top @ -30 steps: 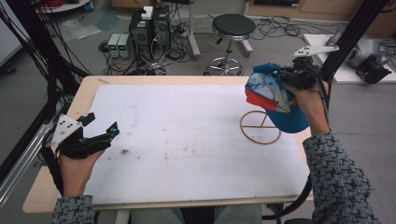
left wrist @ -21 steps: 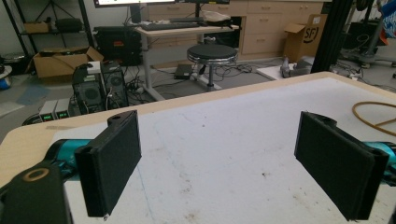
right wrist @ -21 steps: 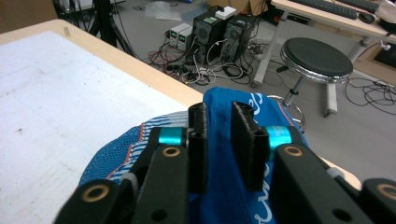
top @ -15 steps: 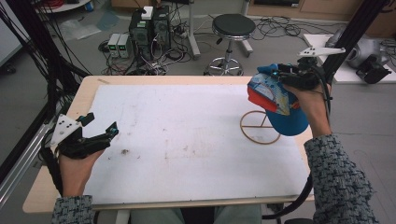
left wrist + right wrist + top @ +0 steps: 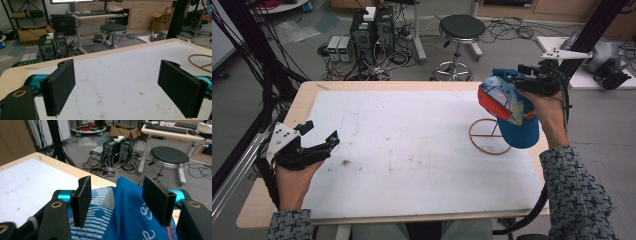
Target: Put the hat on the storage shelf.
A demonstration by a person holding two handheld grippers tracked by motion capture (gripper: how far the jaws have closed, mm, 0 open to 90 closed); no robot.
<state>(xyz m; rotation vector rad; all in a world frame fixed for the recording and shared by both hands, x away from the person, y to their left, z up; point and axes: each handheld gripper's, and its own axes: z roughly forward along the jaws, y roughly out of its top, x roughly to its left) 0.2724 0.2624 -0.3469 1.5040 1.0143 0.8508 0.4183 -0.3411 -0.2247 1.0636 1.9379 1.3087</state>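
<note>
Grey-and-white speckled knit sleeves (image 5: 579, 192) are worn on both forearms. Each black hand-held gripper (image 5: 319, 142) is fitted with teal barrels, flat black foam-faced pads (image 5: 60, 86), a grey three-cornered plate (image 5: 282, 136) and a black trailing cable (image 5: 532, 217).

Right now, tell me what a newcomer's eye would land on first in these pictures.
First, the blue cap with its red and white front, held up over the table's right edge at the right tongs. Under it, a wire ring stand sits on the white mat. At the left edge, the left tongs hang open with nothing between them.
</note>
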